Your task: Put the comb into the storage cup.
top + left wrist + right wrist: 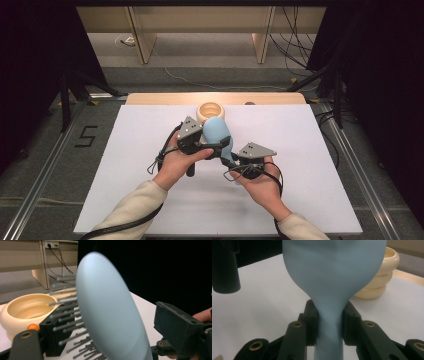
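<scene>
1. Hairbrush (216, 131), pale blue, is being held above the white table (310, 190), just in front of the cream bowl (210, 110). The right gripper (231, 157) is clamping its narrow neck, with both pads pressing on it in the right gripper view.
2. The left gripper (216, 146) is straddling the brush head. One jaw is sitting among the bristles (67, 325), while the other is standing just apart from the smooth back, so it is not gripping yet.
3. If the left jaws are closing on the head, the pad on the bristle side is probably meeting bending pins rather than a firm face. The head could then be twisting sideways in the grip.
4. The rounded, glossy back is giving the other pad little purchase. A squeeze there could be pushing the brush out of the jaws.
5. The right gripper is holding only the slim neck, so any sideways push from the left could be pivoting the brush about that point and loosening the hold.
6. A slip here is likely sending the brush onto the table or against the bowl, which is standing near enough to be knocked.
</scene>
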Action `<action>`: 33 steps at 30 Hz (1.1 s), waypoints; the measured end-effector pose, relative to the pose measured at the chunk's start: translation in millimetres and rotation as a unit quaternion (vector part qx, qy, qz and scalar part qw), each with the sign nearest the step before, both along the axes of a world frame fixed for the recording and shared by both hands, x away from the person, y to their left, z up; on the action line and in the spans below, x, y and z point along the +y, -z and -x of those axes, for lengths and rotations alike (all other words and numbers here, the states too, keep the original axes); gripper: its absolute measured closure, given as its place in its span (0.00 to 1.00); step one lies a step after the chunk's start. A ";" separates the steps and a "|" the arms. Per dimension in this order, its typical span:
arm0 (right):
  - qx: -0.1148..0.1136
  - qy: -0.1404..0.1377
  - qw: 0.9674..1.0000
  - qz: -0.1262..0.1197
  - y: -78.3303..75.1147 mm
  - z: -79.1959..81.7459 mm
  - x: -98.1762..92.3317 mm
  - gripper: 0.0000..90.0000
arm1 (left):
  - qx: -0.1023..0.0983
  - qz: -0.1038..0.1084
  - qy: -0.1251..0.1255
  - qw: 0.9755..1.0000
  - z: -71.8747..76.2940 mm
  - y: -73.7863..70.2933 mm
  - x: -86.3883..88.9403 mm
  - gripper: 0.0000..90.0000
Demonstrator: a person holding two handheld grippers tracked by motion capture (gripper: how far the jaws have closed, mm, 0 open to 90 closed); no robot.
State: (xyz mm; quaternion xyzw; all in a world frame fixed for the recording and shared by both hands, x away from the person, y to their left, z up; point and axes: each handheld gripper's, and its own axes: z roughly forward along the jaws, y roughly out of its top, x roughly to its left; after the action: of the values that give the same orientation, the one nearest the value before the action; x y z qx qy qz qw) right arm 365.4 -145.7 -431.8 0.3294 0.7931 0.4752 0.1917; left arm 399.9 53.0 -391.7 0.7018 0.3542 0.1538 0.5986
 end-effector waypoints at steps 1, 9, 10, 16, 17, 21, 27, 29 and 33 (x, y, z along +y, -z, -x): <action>-0.002 0.000 1.000 -0.003 -0.5 0.2 0.4 0.78 | 0.002 -0.001 0.000 1.000 -0.5 1.1 -0.3 0.19; -0.007 -0.003 1.000 -0.004 -0.5 1.0 1.2 0.78 | 0.014 0.007 -0.006 1.000 -0.9 2.4 -0.7 0.34; -0.007 -0.003 1.000 -0.004 -0.5 1.0 1.2 0.78 | 0.015 0.011 -0.004 1.000 -1.1 2.5 -0.3 0.34; -0.011 -0.004 1.000 -0.006 -0.4 0.9 1.2 0.78 | 0.020 0.033 0.007 0.999 -0.4 2.3 0.3 0.43; -0.012 -0.004 1.000 -0.007 -0.2 0.7 1.1 0.78 | 0.020 0.035 0.008 0.999 -0.2 2.3 0.2 0.44; -0.014 -0.005 1.000 -0.006 0.4 0.5 0.9 0.78 | 0.019 0.042 0.016 0.999 0.5 2.3 -0.3 0.47; -0.014 -0.003 1.000 -0.006 1.5 0.0 0.9 0.78 | 0.009 0.043 0.032 0.999 1.0 3.5 -1.4 0.50; -0.013 -0.004 1.000 -0.004 2.9 -0.7 1.2 0.78 | 0.004 0.033 0.036 0.999 2.7 2.8 -2.7 0.51; -0.015 -0.005 1.000 -0.002 3.2 -0.6 1.7 0.78 | -0.001 0.028 0.037 0.999 4.9 1.5 -3.9 0.53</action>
State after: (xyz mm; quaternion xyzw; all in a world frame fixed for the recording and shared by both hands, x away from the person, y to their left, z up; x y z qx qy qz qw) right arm 366.1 -144.0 -435.1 0.3188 0.7907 0.4824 0.2011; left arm 395.0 49.1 -393.2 0.6972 0.3317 0.1224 0.6236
